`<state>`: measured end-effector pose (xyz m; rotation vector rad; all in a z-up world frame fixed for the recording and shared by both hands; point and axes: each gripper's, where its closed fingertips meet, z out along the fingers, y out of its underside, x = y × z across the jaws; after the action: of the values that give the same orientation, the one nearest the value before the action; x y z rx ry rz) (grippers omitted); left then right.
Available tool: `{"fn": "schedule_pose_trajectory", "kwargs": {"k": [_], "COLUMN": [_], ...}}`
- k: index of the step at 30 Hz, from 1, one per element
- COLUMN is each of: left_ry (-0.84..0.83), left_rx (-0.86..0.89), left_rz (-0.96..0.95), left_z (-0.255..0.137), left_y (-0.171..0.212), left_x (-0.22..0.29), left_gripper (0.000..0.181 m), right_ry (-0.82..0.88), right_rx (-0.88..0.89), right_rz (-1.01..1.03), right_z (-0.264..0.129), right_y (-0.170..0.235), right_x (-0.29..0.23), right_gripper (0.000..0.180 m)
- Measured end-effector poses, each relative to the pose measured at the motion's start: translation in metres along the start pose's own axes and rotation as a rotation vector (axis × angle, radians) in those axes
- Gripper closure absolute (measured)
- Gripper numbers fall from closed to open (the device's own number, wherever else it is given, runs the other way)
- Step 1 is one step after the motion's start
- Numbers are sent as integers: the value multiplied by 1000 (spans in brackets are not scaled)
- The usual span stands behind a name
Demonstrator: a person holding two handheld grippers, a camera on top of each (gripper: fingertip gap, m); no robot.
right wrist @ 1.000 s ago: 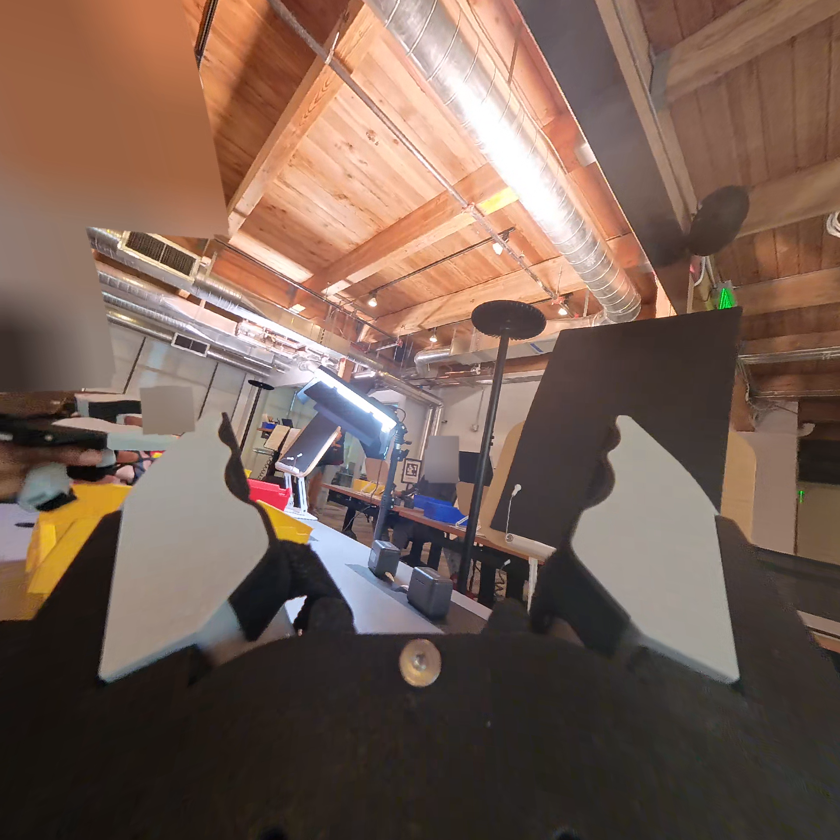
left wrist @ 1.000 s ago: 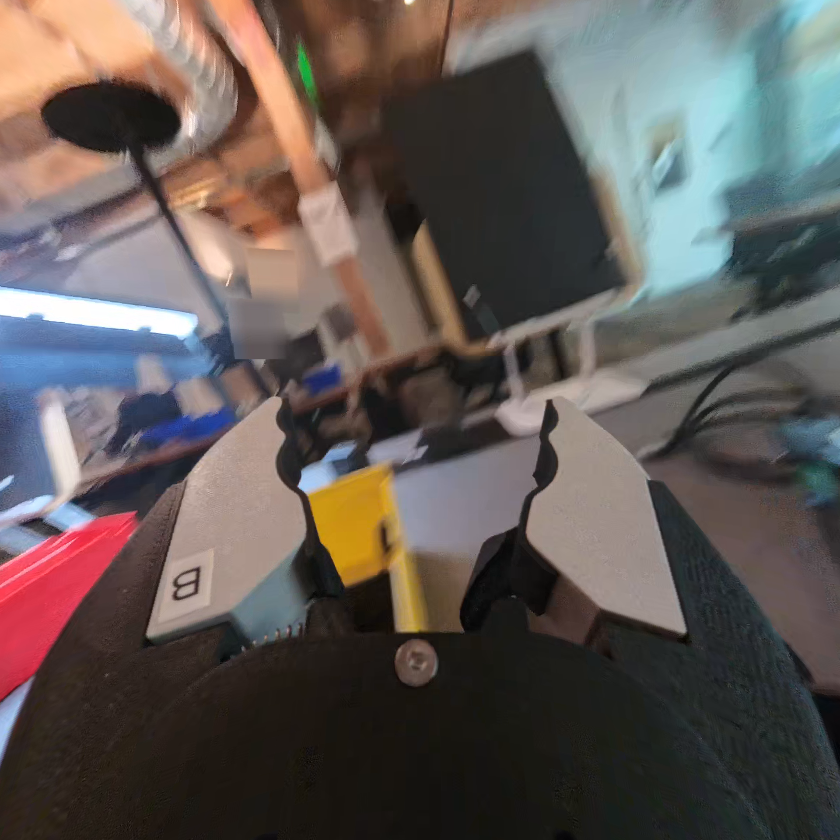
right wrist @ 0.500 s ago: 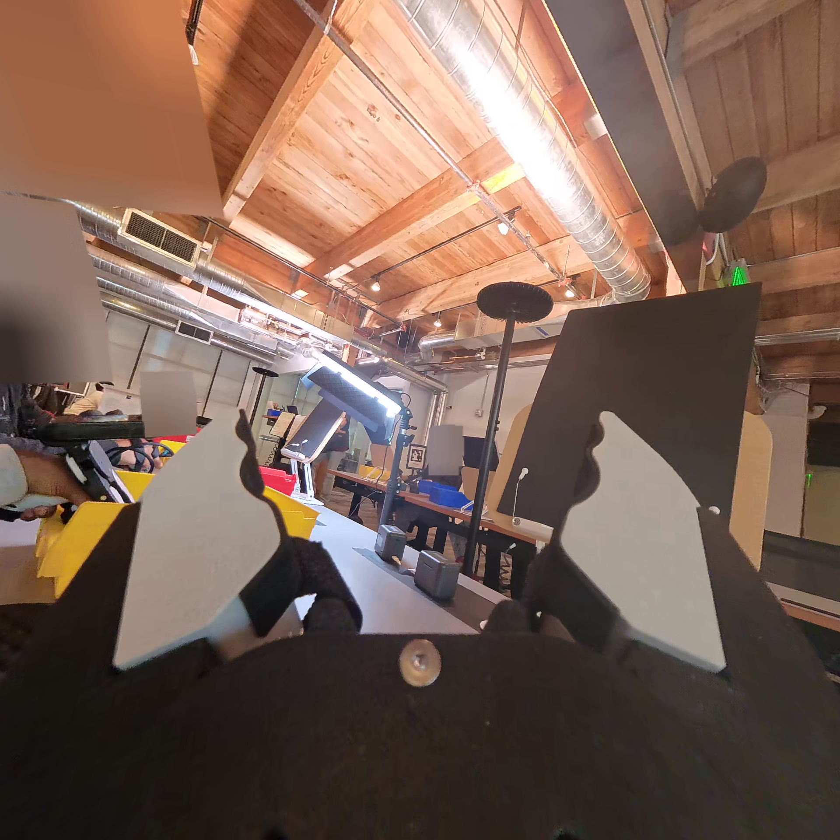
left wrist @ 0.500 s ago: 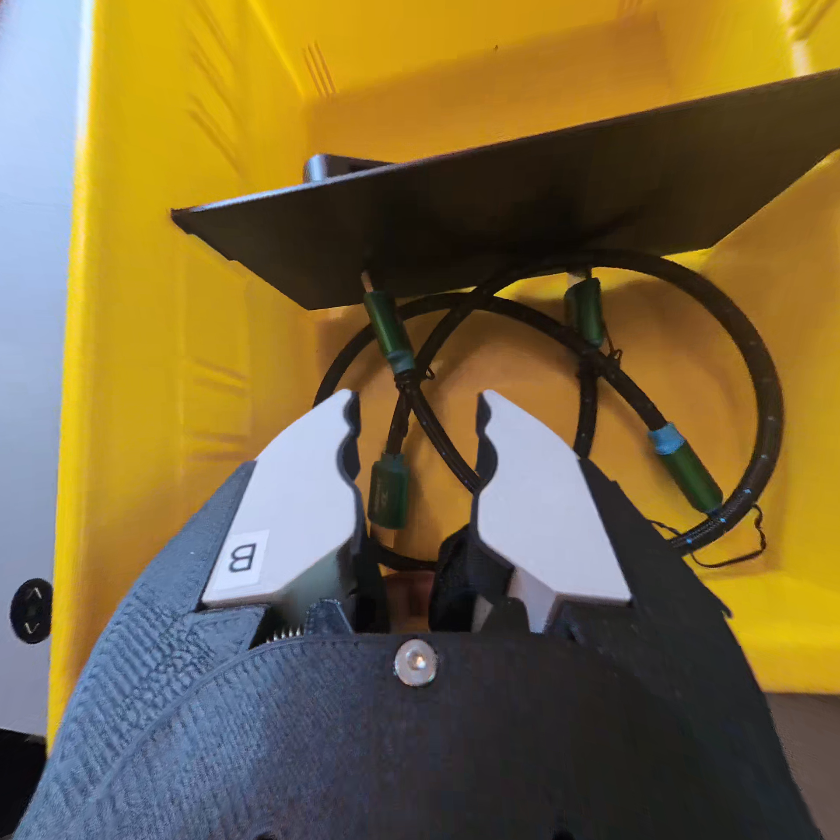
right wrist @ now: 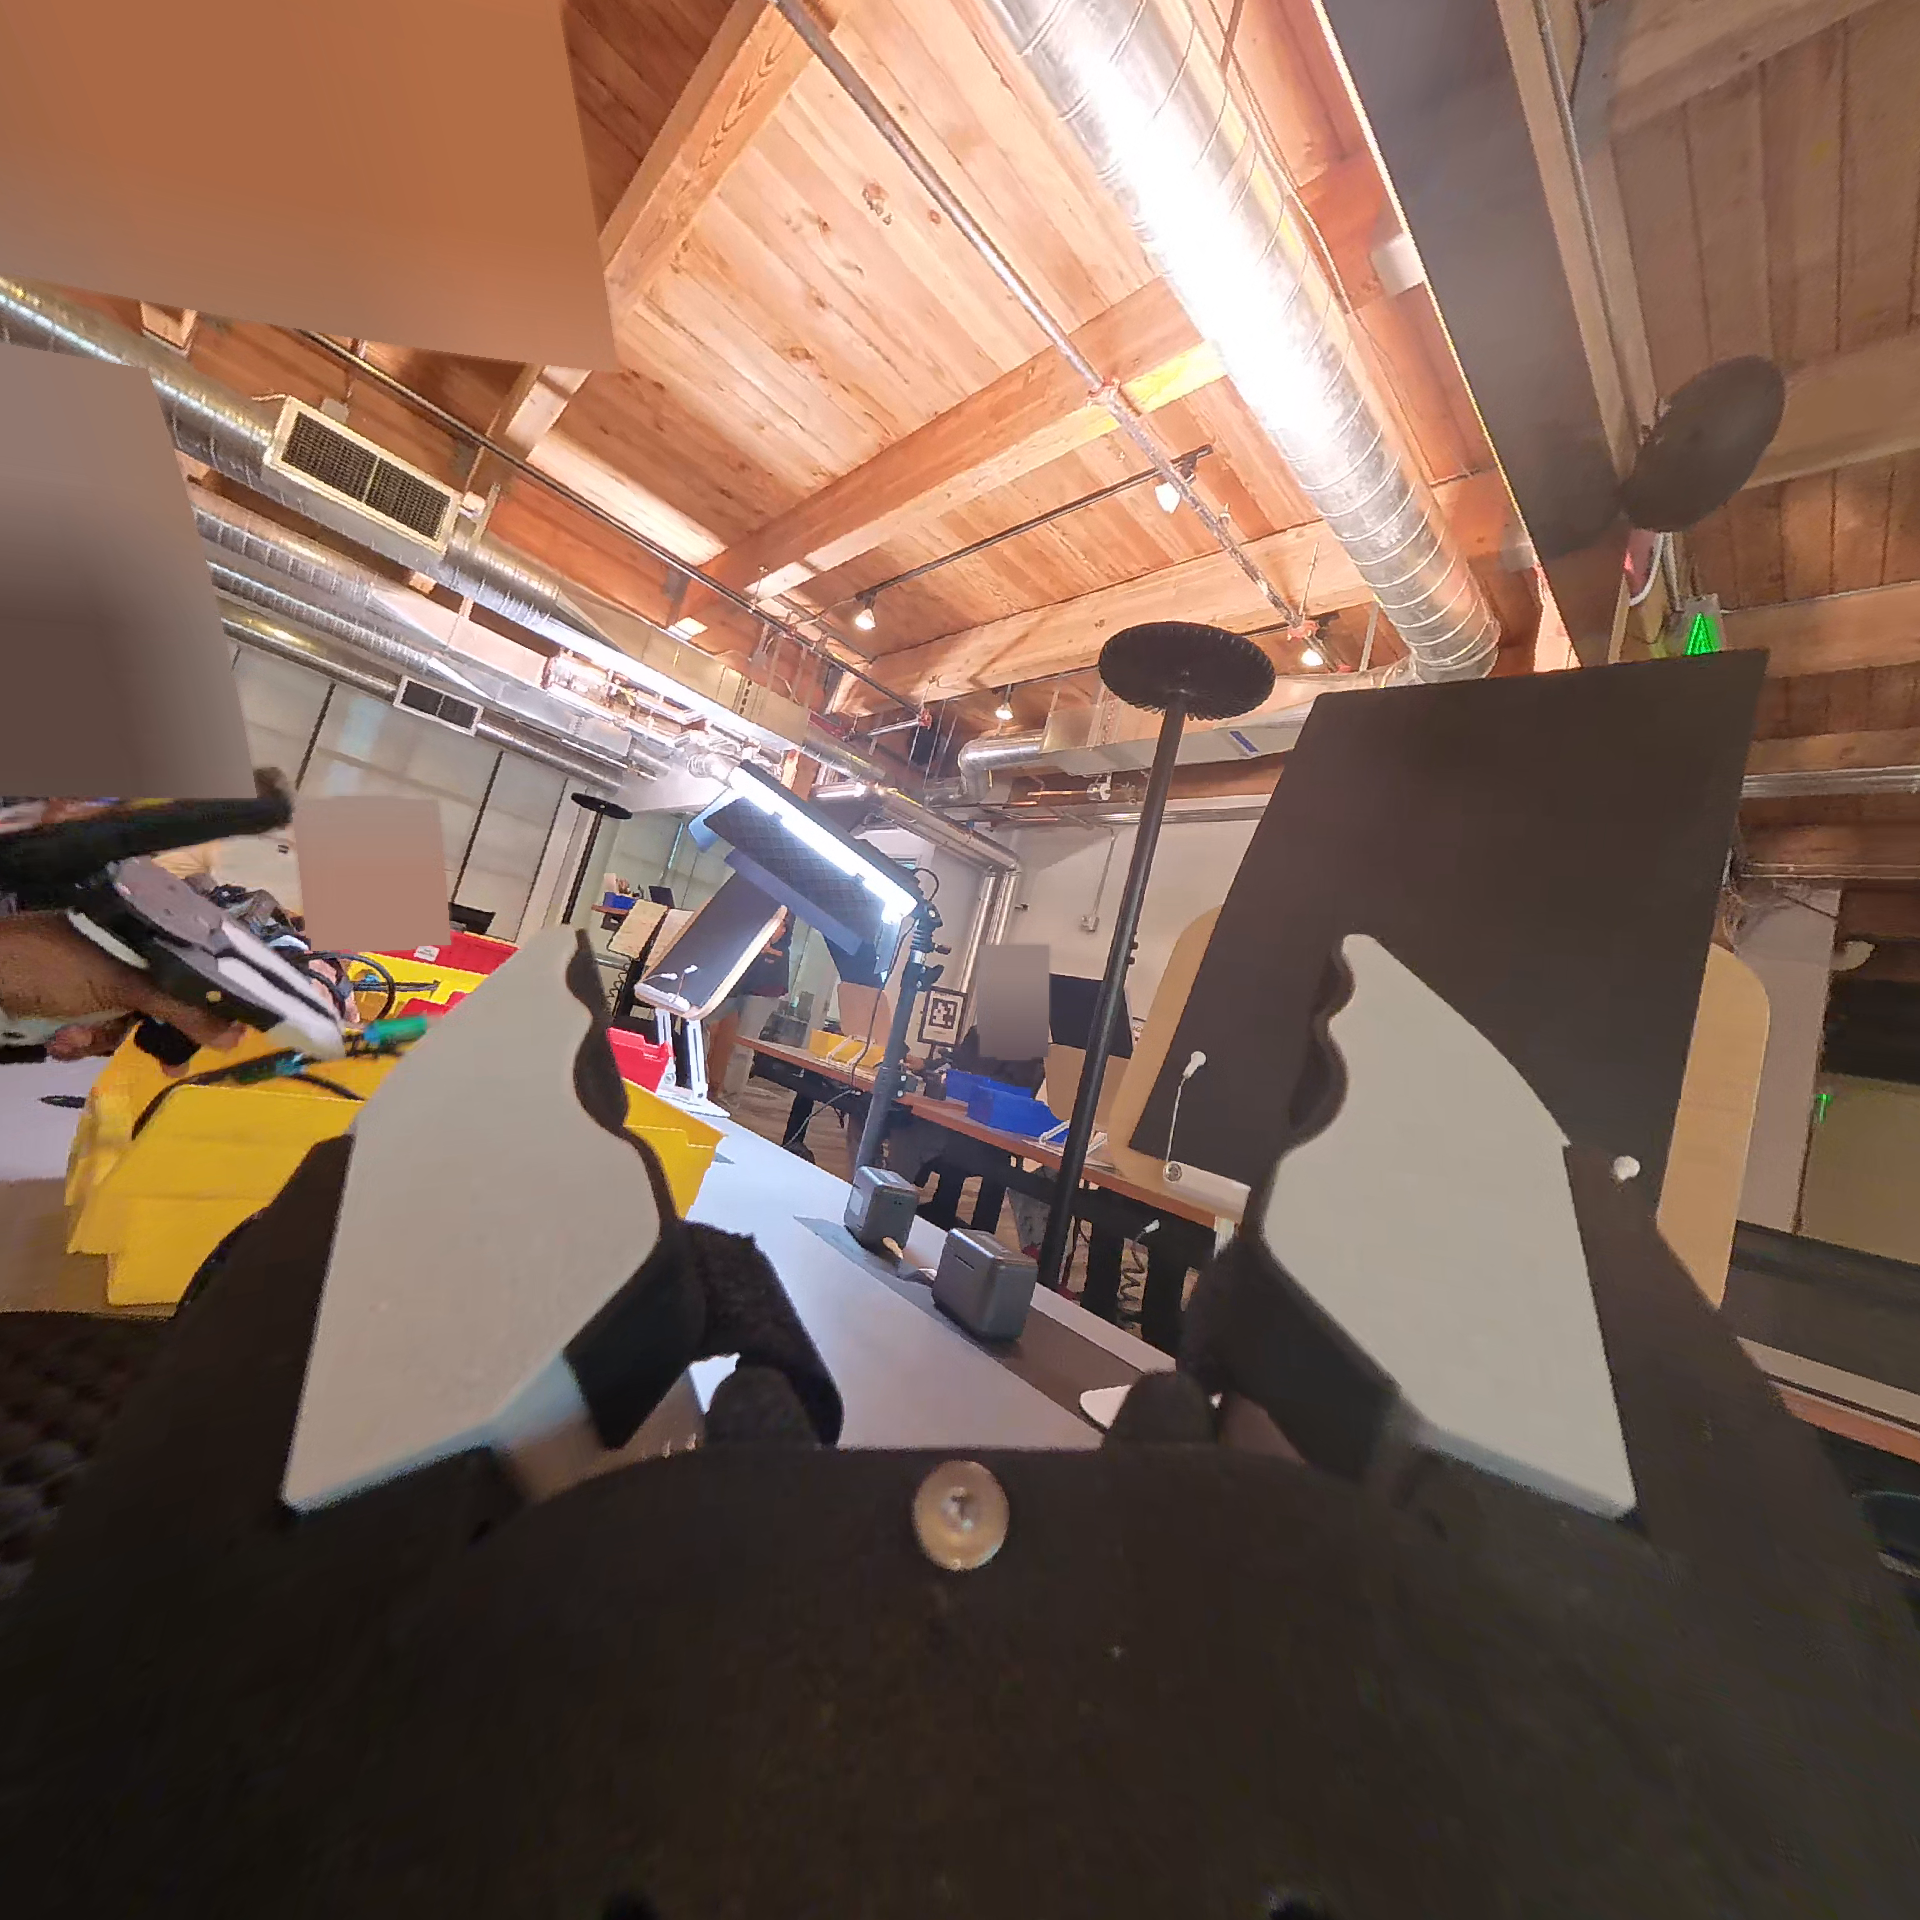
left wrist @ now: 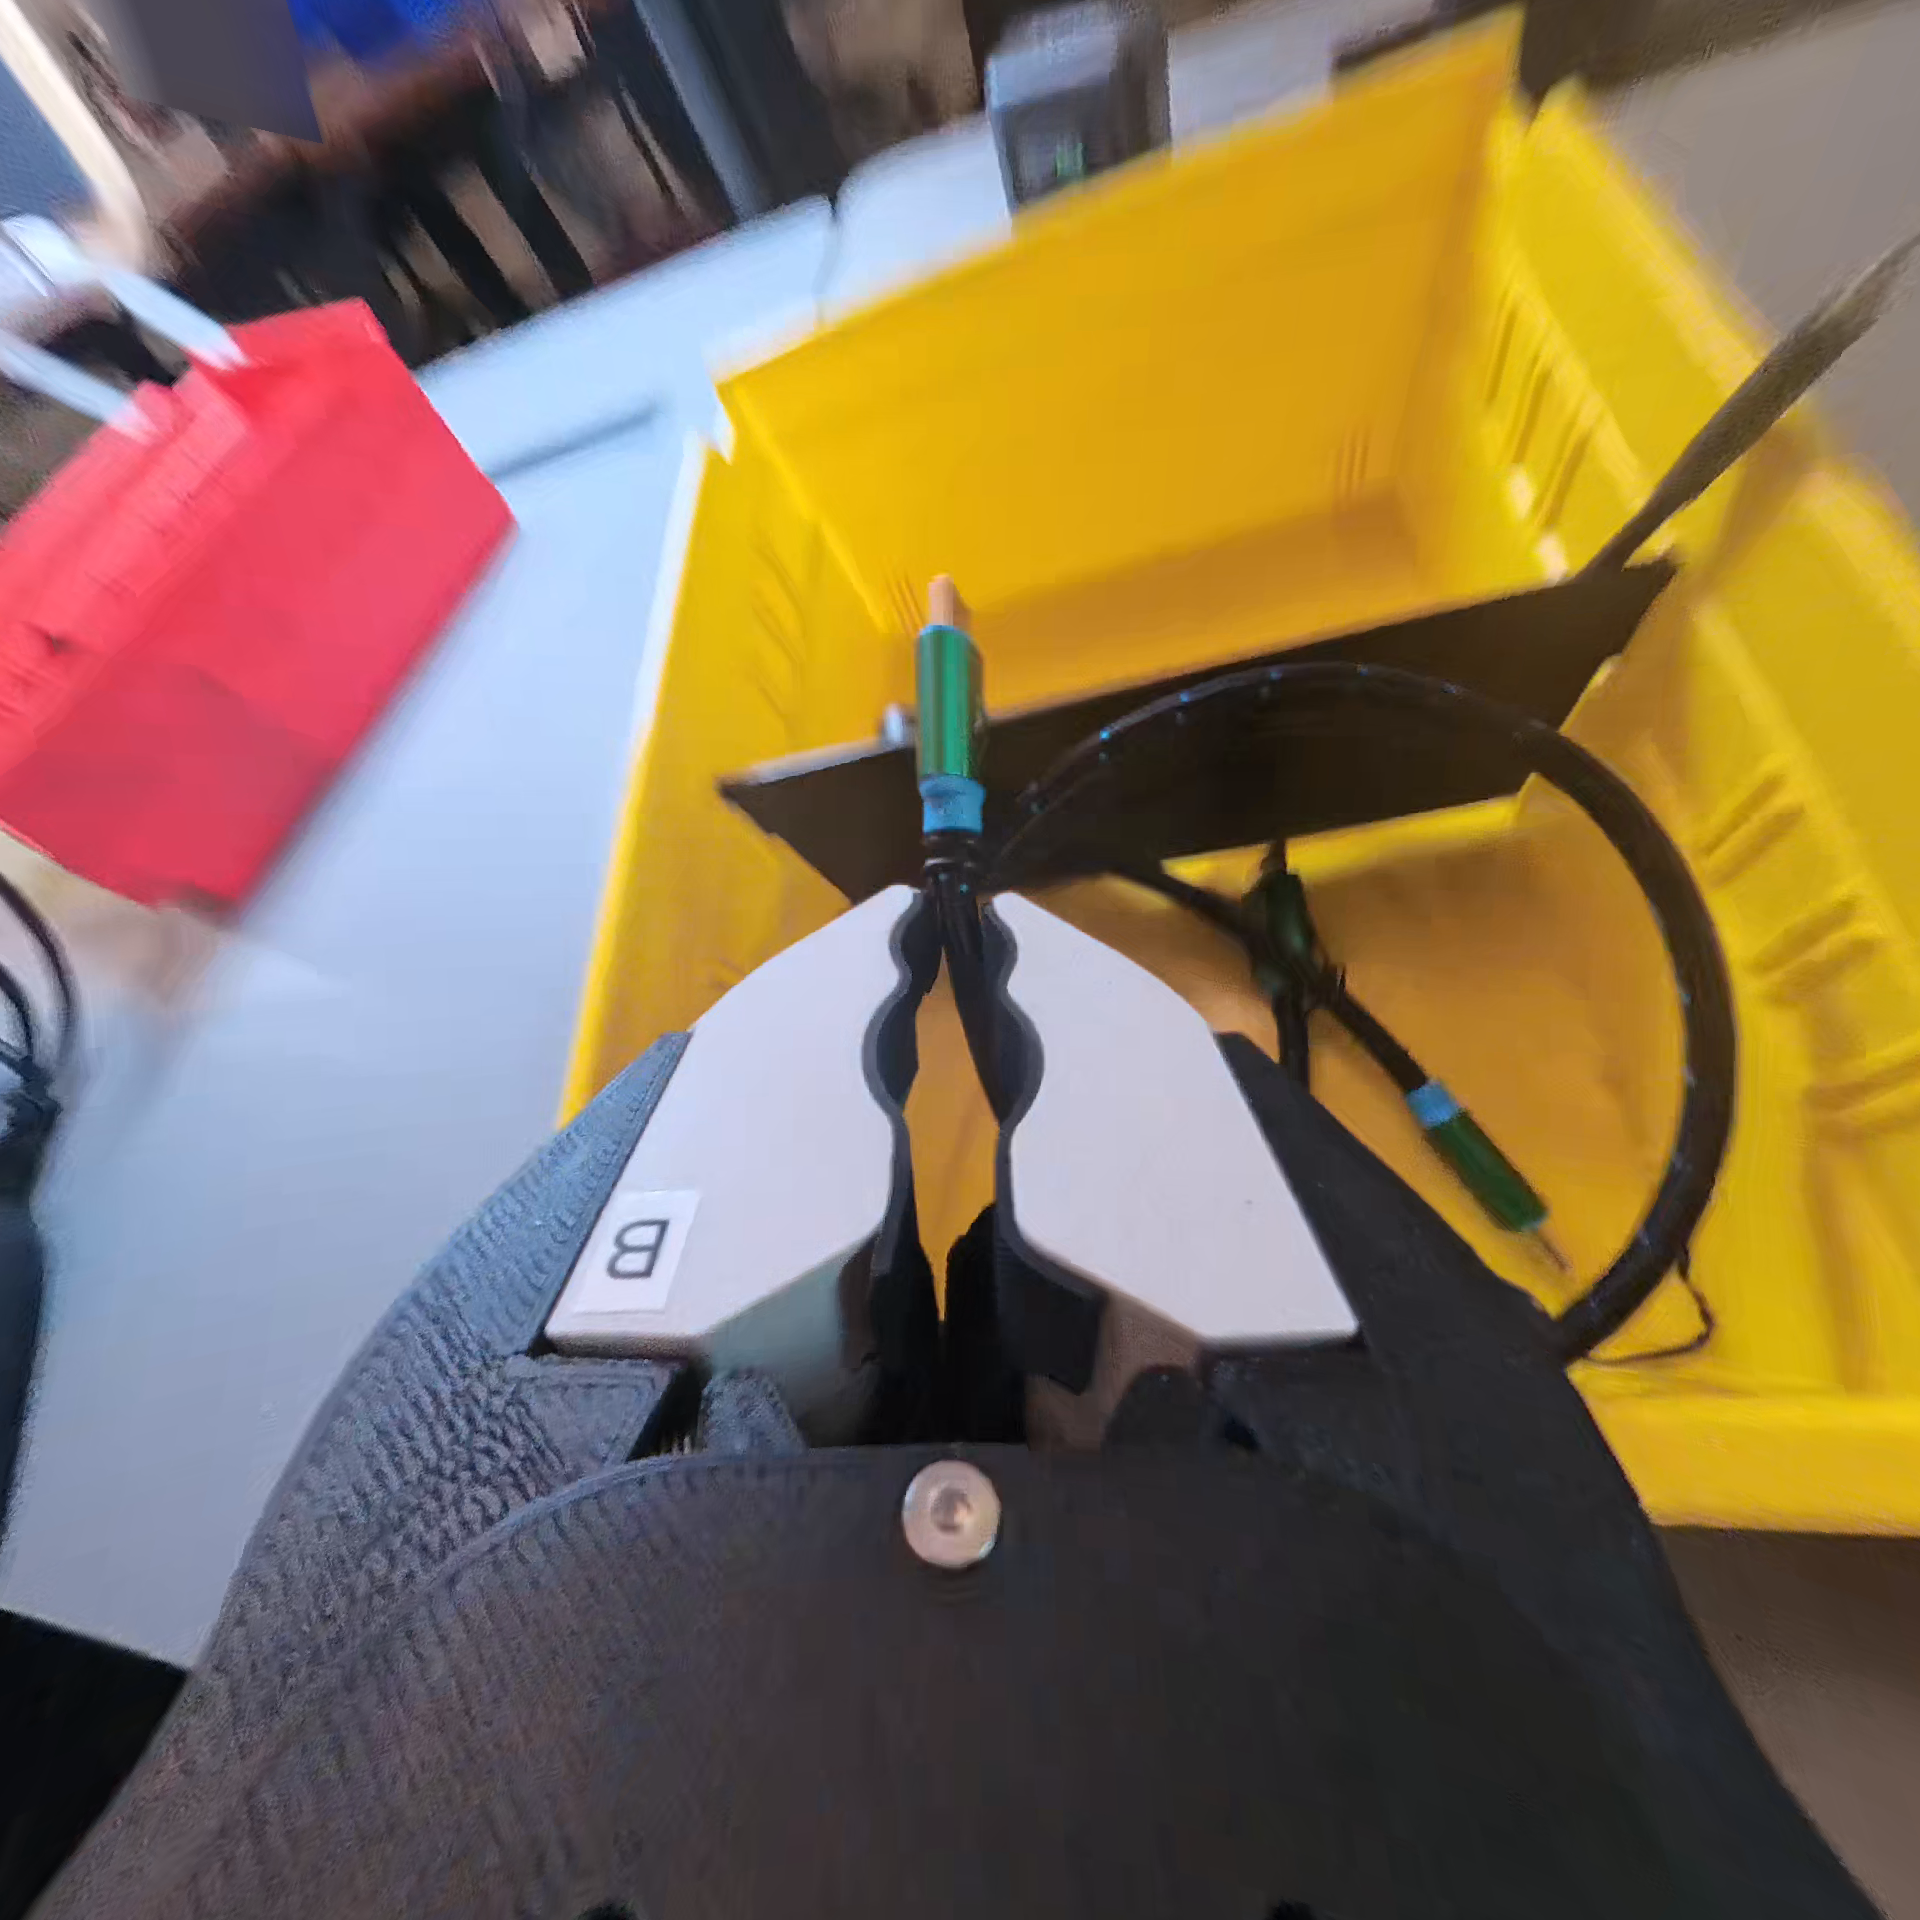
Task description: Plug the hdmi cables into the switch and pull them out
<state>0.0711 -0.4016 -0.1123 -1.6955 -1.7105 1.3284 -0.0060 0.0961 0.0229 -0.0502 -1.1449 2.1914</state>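
My left gripper [left wrist: 951, 914] is shut on a black braided HDMI cable [left wrist: 1621, 810], just behind its green plug [left wrist: 948, 717], and holds the plug upright above a yellow bin [left wrist: 1143, 436]. The cable loops down into the bin, where a second green plug [left wrist: 1475, 1169] and another cable lie under a black divider plate [left wrist: 1299, 748]. My right gripper [right wrist: 956, 997] is open and empty, tilted up toward the ceiling. The left gripper [right wrist: 301, 1023] with the green plug [right wrist: 390, 1031] also shows far left in the right wrist view. No switch is visible.
A red bin [left wrist: 208, 623] stands left of the yellow bin on the grey table [left wrist: 364, 987]. In the right wrist view two small grey boxes [right wrist: 982, 1283] sit on the table, with a black stand pole [right wrist: 1122, 935], a black board [right wrist: 1486, 904] and yellow bins [right wrist: 208, 1143] at left.
My left gripper closed on the cable inside the yellow bin and lifted its green plug up out of the bin. My right gripper stayed open, tilting slightly.
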Motion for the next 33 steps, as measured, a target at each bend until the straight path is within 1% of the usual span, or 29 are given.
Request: {"fn": "schedule_pose_trajectory", "kwargs": {"k": [2,3,7,9,10,12,14,17,20,22,26,28,30,33], "left_ry": [-73,-99,-155,-193,-207,-260,-304,-420,-562,-604,-559,-571,-576,-527], "left_rx": [162,211,293,371,437,587,713,868,979,1031,1121,1151,1169,1179], "left_rz": [33,37,110,142,171,208,305,457,627,702,736,776,790,778], "left_z": [-20,-29,-48,-61,-70,-96,-123,-163,-194,-207,-220,-226,-230,-229], "left_y": [-29,-39,-63,-78,-89,-113,-132,-150,-159,-163,-169,-168,-163,-149], "left_x": [-5,-6,-5,-3,1,14,40,84,128,154,196,211,221,236], "left_gripper": [174,174,175,174,174,174,175,175,175,174,175,175,175,175], "right_ry": [2,3,4,8,10,1,-29,-83,-95,-97,-130,-147,-170,-188], "right_rx": [-6,-11,-32,-35,-36,-44,-61,-95,-100,-104,-141,-156,-165,-161], "right_rz": [7,9,7,6,7,18,47,84,131,189,217,220,244,295], "right_z": [0,-1,-1,-1,-1,-1,-1,0,-2,-4,-7,-9,-11,-13], "right_y": [3,4,10,12,12,15,20,30,36,39,50,54,56,56], "right_x": [1,1,2,2,3,1,-5,-16,-19,-19,-25,-30,-34,-40], "right_gripper": [55,55,57,58,60,64,68,72,77,80,85,87,89,93]}}
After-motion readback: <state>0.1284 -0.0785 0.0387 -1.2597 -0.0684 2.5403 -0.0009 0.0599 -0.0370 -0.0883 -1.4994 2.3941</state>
